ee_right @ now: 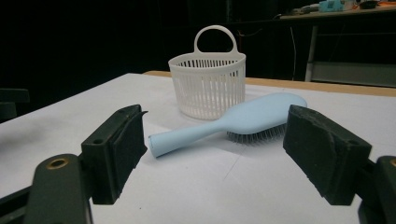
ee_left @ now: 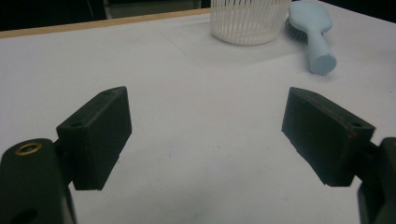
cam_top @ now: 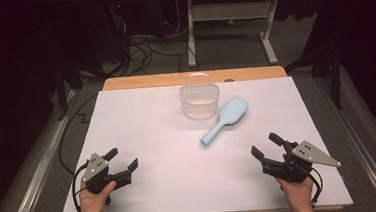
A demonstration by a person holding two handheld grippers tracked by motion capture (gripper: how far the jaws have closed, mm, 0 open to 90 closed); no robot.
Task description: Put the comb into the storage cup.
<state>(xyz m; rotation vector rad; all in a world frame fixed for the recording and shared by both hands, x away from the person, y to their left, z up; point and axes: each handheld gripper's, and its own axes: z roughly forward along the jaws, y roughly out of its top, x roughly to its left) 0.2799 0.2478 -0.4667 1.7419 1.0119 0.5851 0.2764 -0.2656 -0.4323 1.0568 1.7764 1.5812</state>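
Hairbrush (cam_top: 225,120): we find the light blue brush lying on the white table (cam_top: 153,138), right of centre and toward the far side. Its bristles face down, its head points far-right, and its handle end points near-left.
Basket (cam_top: 199,101): we note a white slatted basket with a loop handle standing upright just left of the brush head and slightly farther back. We cannot tell whether the two touch.
Right gripper (cam_top: 267,147): held in the person's right hand at the near right corner, jaws spread wide and holding nothing. In the right gripper view we see the brush handle lying between the jaws, farther off.
Left gripper (cam_top: 122,159): held in the left hand at the near left, jaws wide apart and empty, well apart from brush and basket.
Table edge (cam_top: 194,77): we record a wooden strip along the far side.
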